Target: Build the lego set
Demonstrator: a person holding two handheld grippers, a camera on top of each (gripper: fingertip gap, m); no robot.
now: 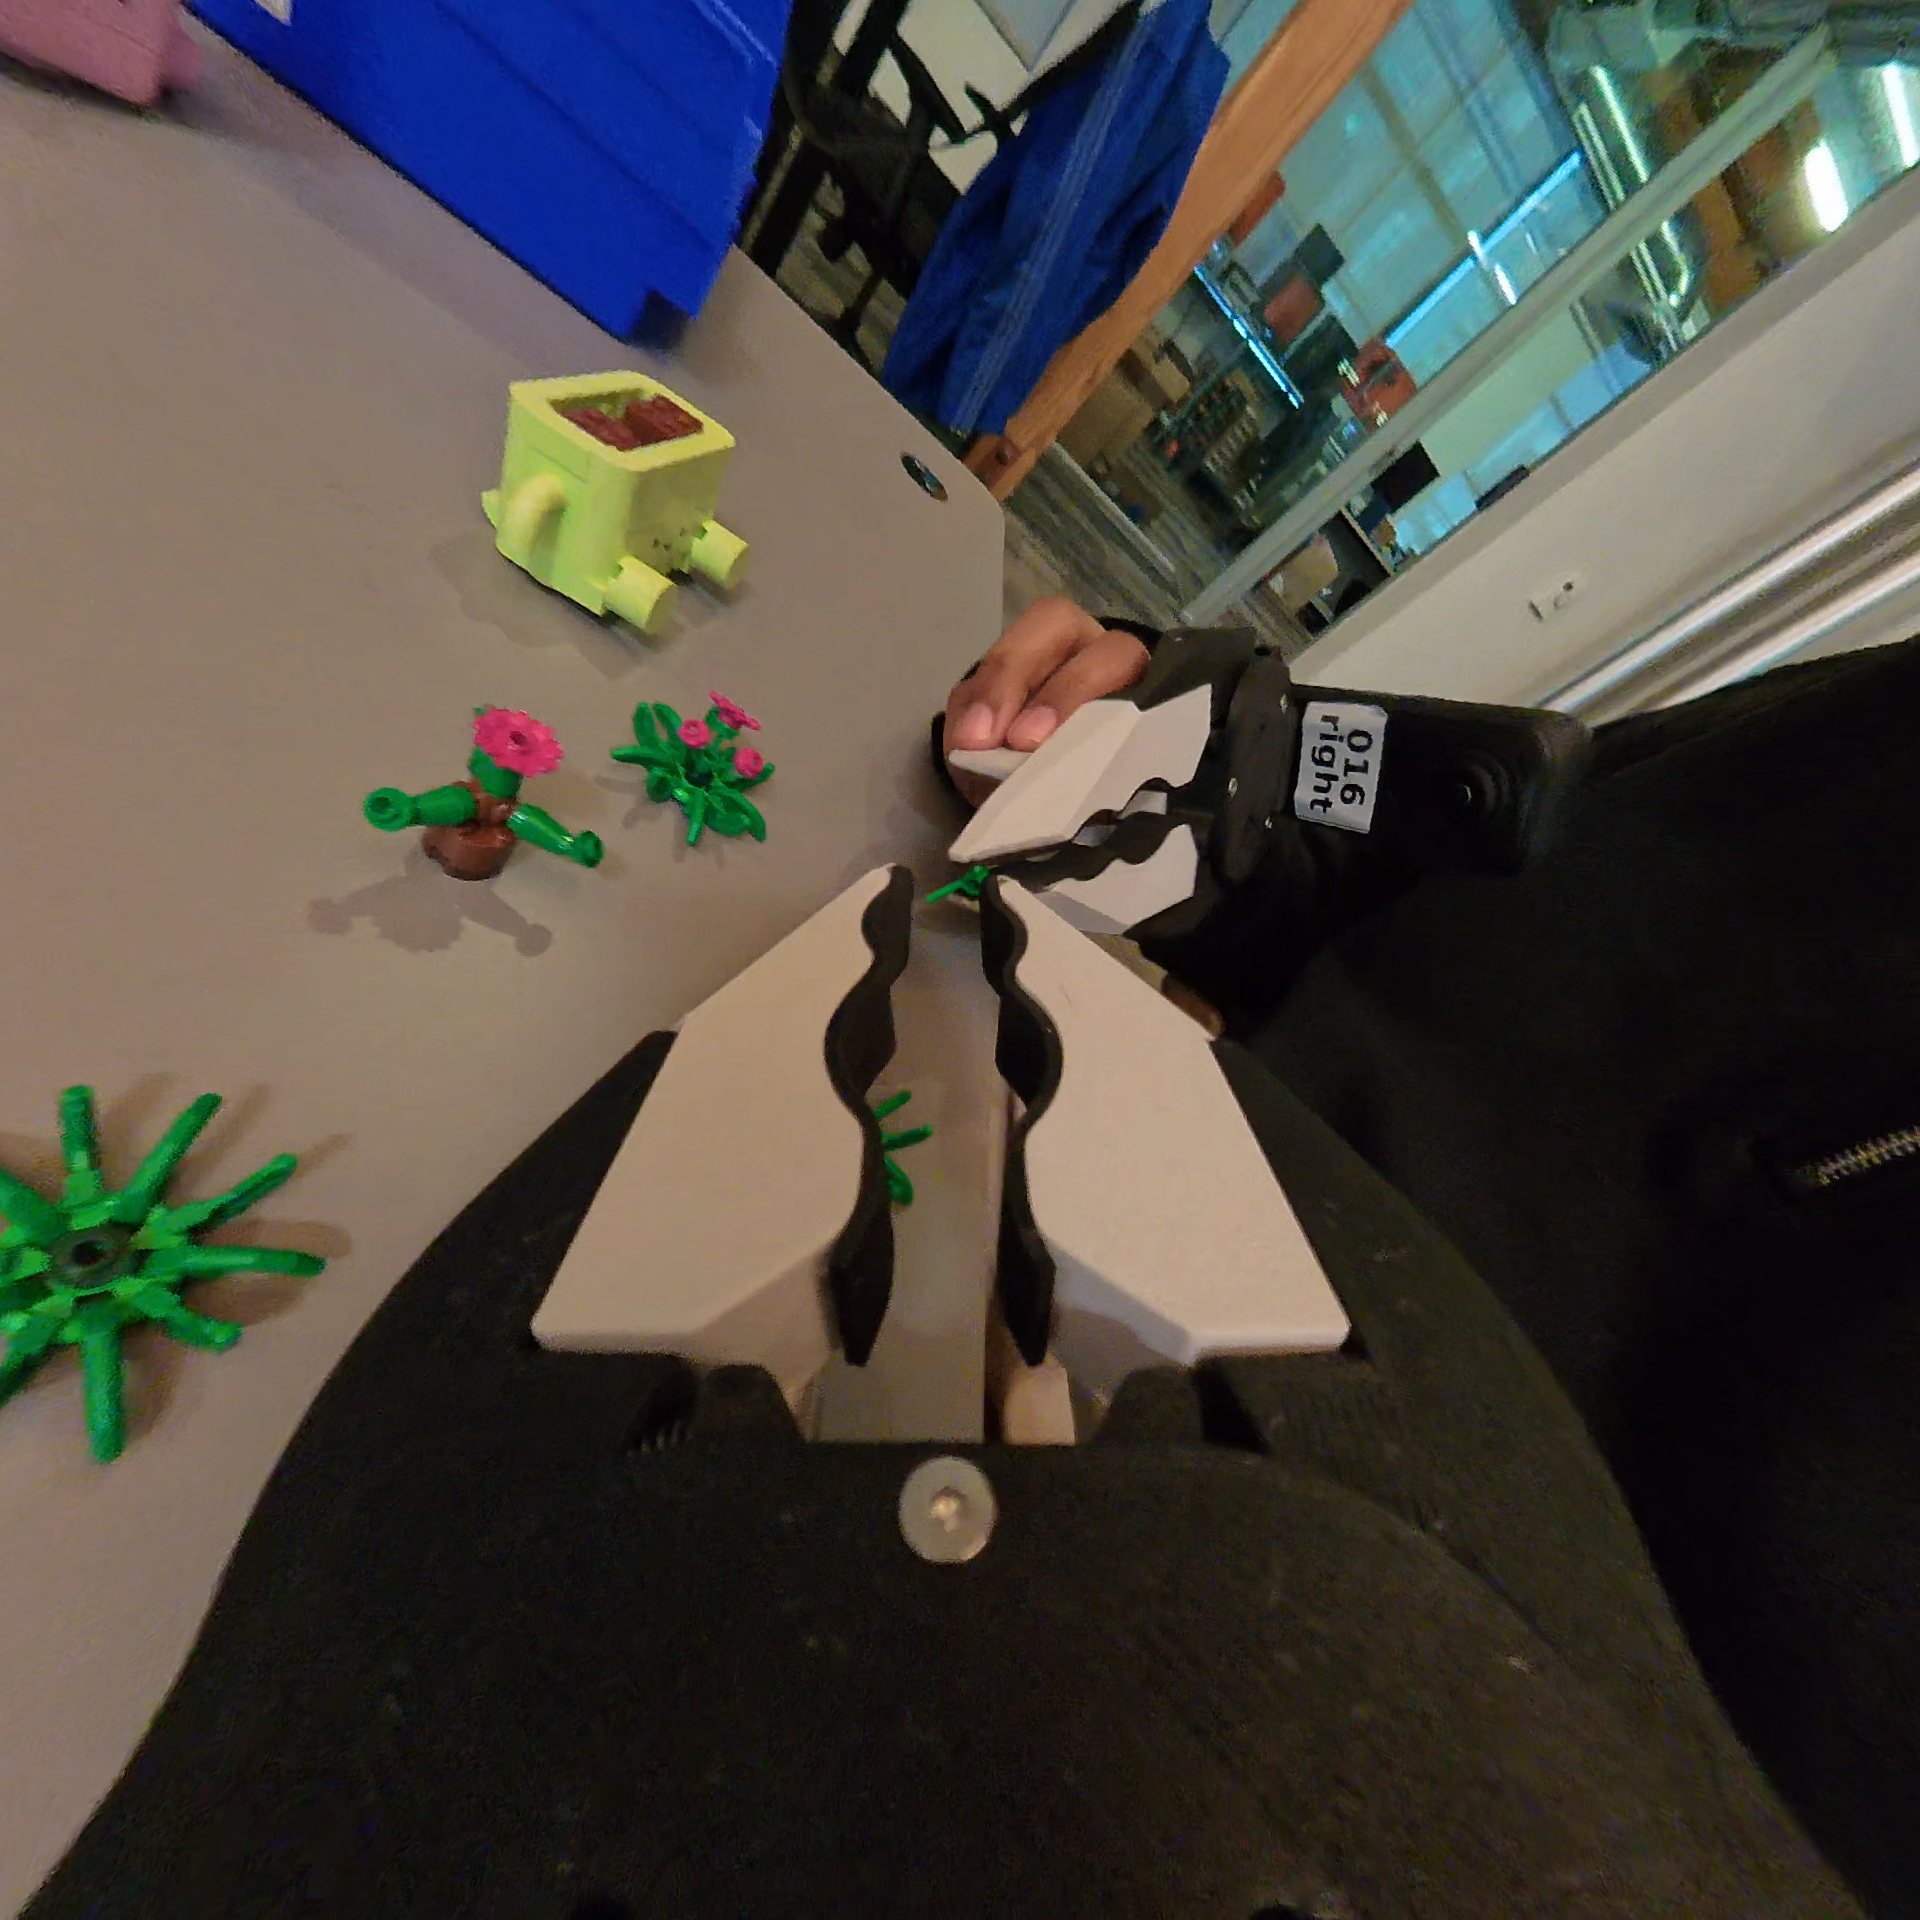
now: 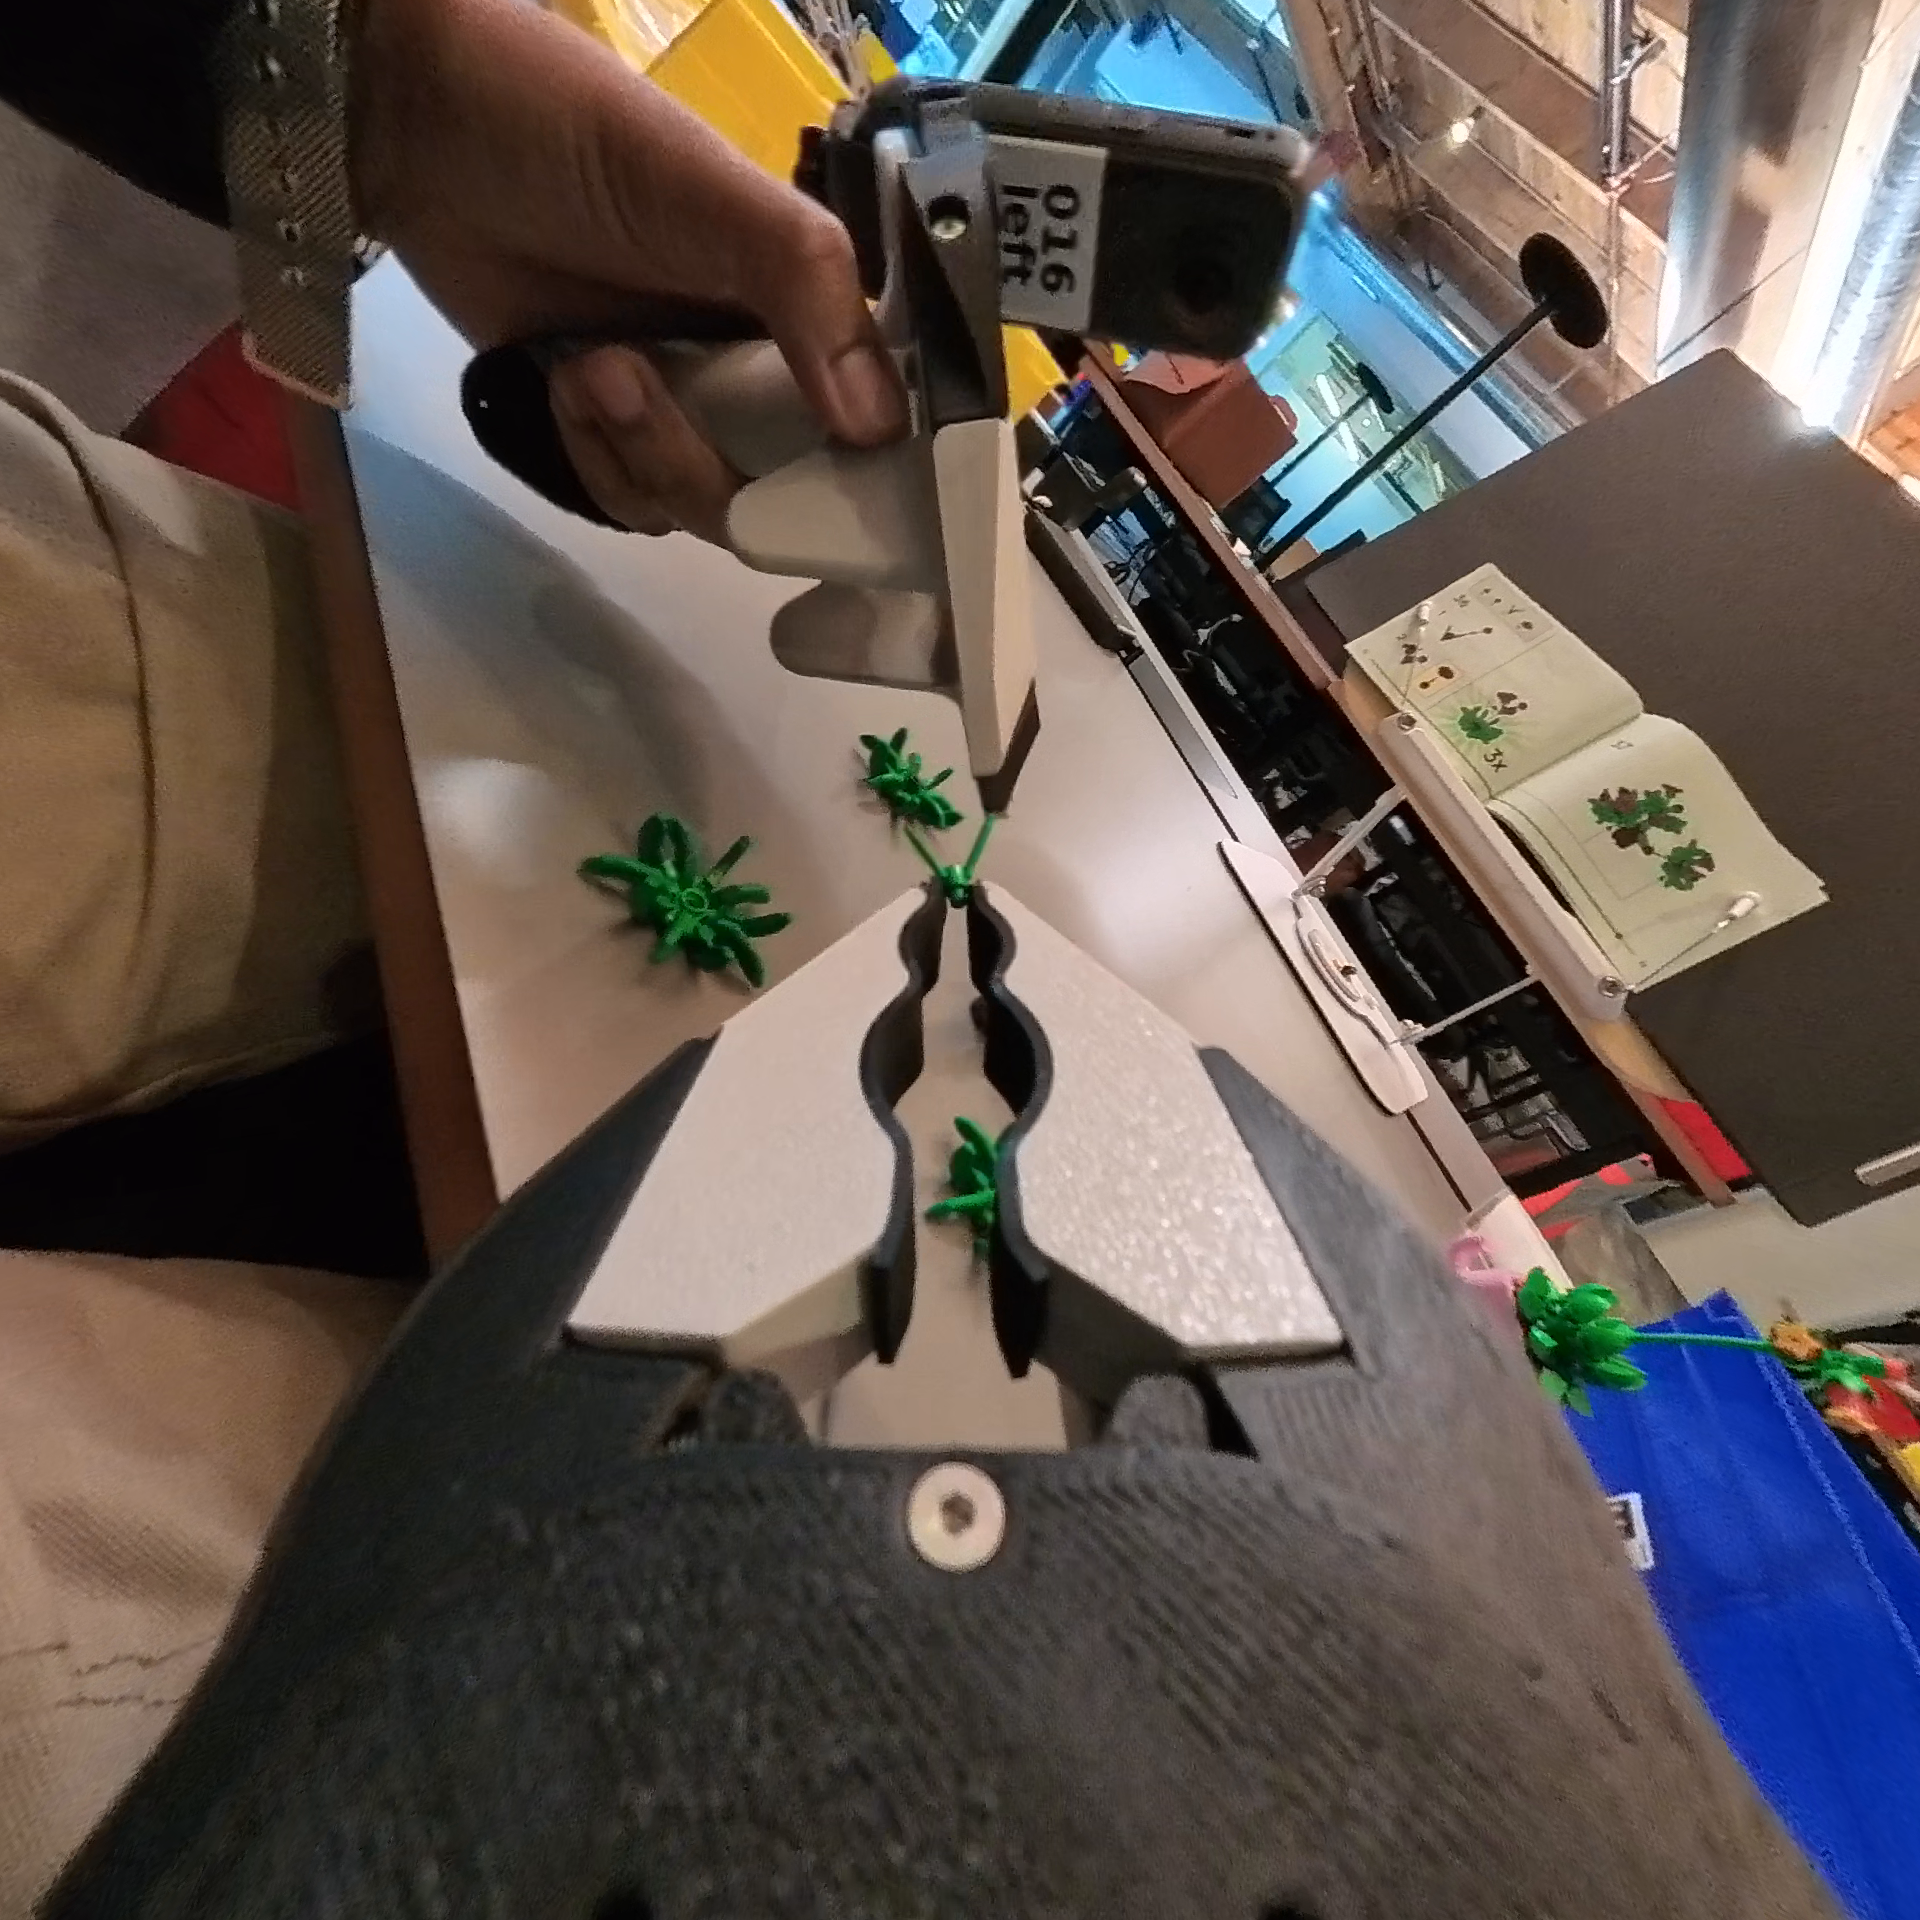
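A thin green three-armed stem point(image 2: 958, 885) is pinched at its hub by my right gripper point(image 2: 956, 902), over the grey table's point(image 2: 1101, 831) edge. One arm carries a small leaf cluster point(image 2: 906, 787). The other arm reaches the tip of my left gripper point(image 2: 995, 798), which comes in from above. In the left wrist view the stem point(image 1: 951, 889) lies between the fingertips of my left gripper point(image 1: 948, 883), which stand a little apart. The right gripper point(image 1: 1003, 854) shows just beyond. A lime pot point(image 1: 613, 488) with brown inside stands farther off.
On the table are a pink flower on a brown base point(image 1: 483, 800), a small leafy plant with pink blooms point(image 1: 696, 769), a big green leaf spray point(image 1: 104, 1257) and loose leaf clusters point(image 2: 691, 904). A blue bin point(image 1: 520, 135) stands behind. An open instruction booklet point(image 2: 1579, 769) is propped at right. Less than 4 cm separates the two grippers' tips. The lime pot point(image 1: 613, 488) is about 15 cm from both grippers' fingertips.
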